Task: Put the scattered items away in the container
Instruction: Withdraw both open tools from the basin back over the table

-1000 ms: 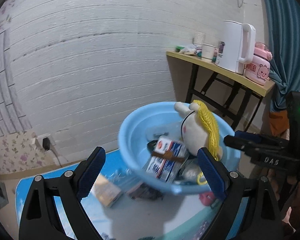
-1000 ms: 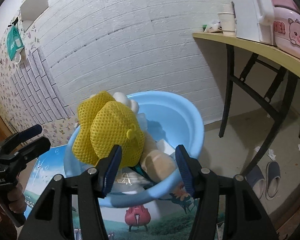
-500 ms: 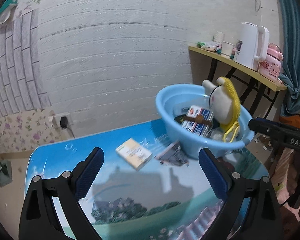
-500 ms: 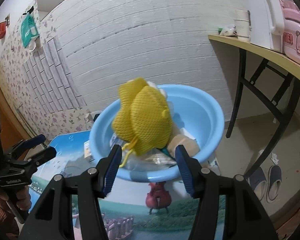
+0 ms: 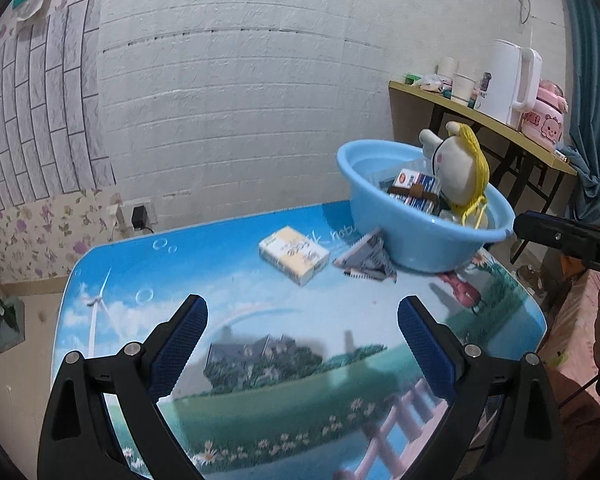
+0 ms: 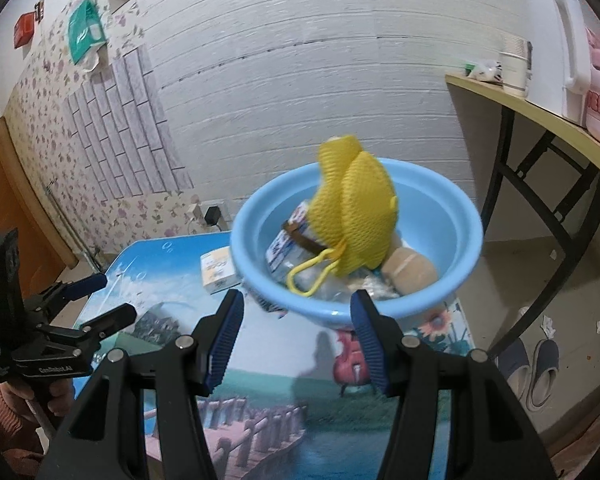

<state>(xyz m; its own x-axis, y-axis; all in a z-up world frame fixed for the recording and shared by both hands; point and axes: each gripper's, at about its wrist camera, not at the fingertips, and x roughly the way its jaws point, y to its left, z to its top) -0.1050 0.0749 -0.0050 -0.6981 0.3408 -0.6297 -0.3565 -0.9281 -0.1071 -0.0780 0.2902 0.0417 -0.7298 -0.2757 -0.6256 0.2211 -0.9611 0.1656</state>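
White brick-pattern wall backed a low worktop [image 5: 112, 264] printed with a landscape scene. On it, near the far right corner, stood the blue basin [image 5: 416, 236], already holding a plush toy [image 5: 456, 168] with a yellow mesh hat [image 6: 356, 224], a carton [image 5: 414, 184] and other small things. Two items lay outside it: a yellow-and-white box [image 5: 294, 254] just beside the basin toward the middle of the worktop, and a crumpled wrapper [image 5: 366, 260] touching or nearly touching the basin's base.

Both tools were empty. The left tongs [image 5: 302, 344] hung spread wide over the near part of the worktop; the right tongs [image 6: 296, 336] were also spread, aimed at the basin's near rim.

The box looked the likely next pick. It would be best taken across its narrow sides, lifted level, and carried over the rim to a gap away from the plush toy, which stood tall and could tip. The wrapper, flat and flimsy, would want a low pinch on a raised fold.

Open room lay across the near and left parts of the worktop; the basin sat close to the right edge, so pushing against it risked sliding it off.
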